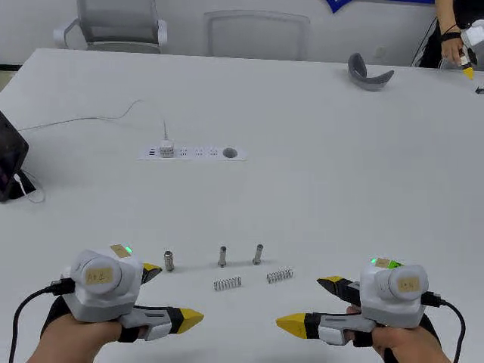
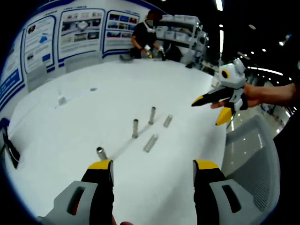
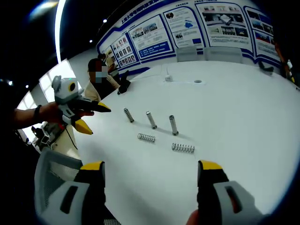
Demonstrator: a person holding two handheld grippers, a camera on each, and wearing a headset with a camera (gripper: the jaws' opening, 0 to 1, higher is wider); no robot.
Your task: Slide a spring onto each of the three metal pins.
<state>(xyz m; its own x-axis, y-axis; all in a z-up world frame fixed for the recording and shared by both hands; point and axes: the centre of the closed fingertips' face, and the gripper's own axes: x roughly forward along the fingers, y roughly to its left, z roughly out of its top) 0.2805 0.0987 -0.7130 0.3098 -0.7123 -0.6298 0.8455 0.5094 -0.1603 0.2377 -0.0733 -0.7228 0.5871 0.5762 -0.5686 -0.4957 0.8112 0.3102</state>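
Three short metal pins stand in a row on the white table: the left pin [image 1: 169,261] looks ribbed, as if a spring sits on it, while the middle pin [image 1: 222,256] and right pin [image 1: 258,253] are bare. Two loose springs [image 1: 227,283] [image 1: 279,276] lie just in front of them. My left gripper [image 1: 172,295] is open near the table's front edge, left of the pins. My right gripper [image 1: 308,304] is open to the right of the springs. In the left gripper view the open jaws frame a spring [image 2: 150,143]. The right gripper view has both springs [image 3: 146,137] [image 3: 183,148] ahead.
A white power strip [image 1: 193,153] with a plug and cable lies mid-table. A black device [image 1: 11,162] stands at the left edge. A grey curved object [image 1: 369,74] rests far right. Chairs [image 1: 113,26] line the far side, where another person [image 1: 454,34] holds a gripper.
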